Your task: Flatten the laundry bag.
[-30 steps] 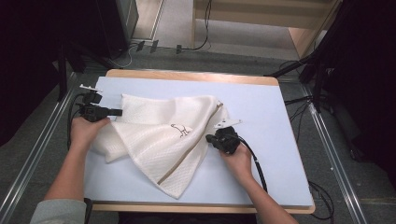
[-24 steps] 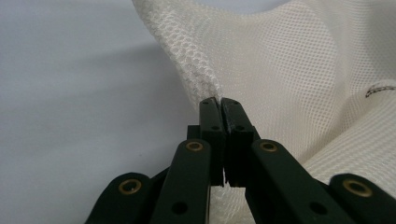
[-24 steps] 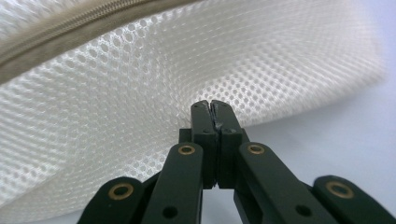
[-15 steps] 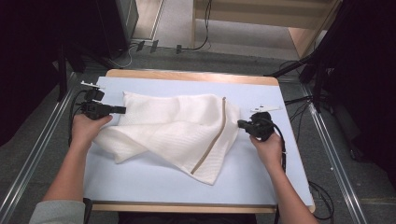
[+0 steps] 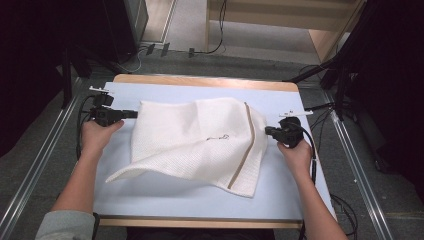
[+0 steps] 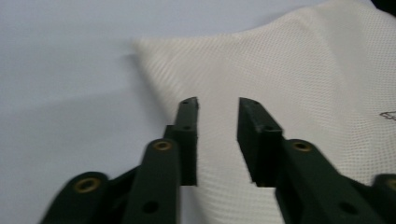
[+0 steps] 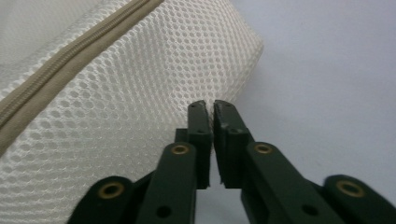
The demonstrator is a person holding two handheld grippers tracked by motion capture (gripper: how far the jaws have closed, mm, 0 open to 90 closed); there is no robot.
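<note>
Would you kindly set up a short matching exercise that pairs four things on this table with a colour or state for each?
Things:
1. left gripper
2. right gripper
3. mesh bag
4. zipper strip

Descriptions:
a. tan
b. jaws nearly together, a slim gap between them
c. white, spread over the light blue table
d. jaws clearly apart above the fabric

Pairs: 1-d, 2-b, 3-c, 4-a

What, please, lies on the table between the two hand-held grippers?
In the high view, the white mesh cloth lies spread between the left hand-held gripper and the right hand-held gripper.
</note>
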